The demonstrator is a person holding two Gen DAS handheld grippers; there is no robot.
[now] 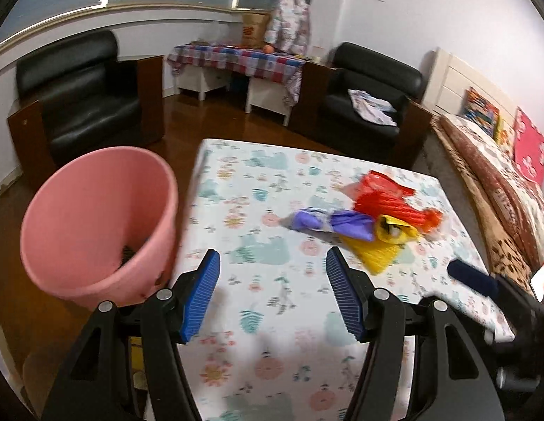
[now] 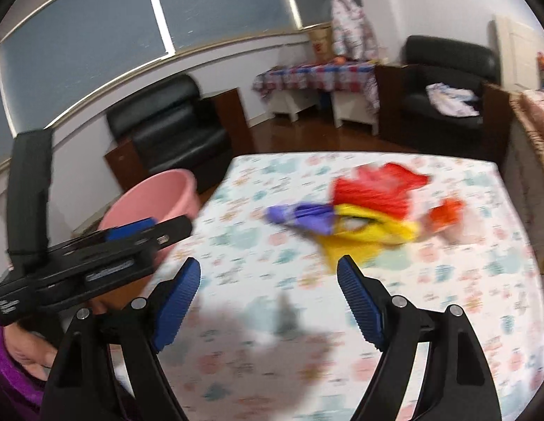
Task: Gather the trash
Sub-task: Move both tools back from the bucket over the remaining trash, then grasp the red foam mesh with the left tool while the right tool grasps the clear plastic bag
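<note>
Over the tabletop (image 1: pixel 272 189) both my tools, left tool (image 1: pixel 272 298) and right tool (image 2: pixel 268 301), hang released, gripping nothing. Crumpled wrappers (image 1: pixel 373 217) sit ahead, pink bin (image 1: pixel 96 217) left.

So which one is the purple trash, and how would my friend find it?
Look at the table with the flowery cloth. A pile of bright wrappers lies on it, away from the pink bin. The purple wrapper is the twisted one sticking out toward the bin; its neighbours are the red wrapper and the yellow wrapper.

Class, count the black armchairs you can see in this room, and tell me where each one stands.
2. One black armchair stands beyond the pink bin, on the left; the other black armchair, with cloth on its seat, stands right of the checked-cloth table. Others may be outside the views.
</note>
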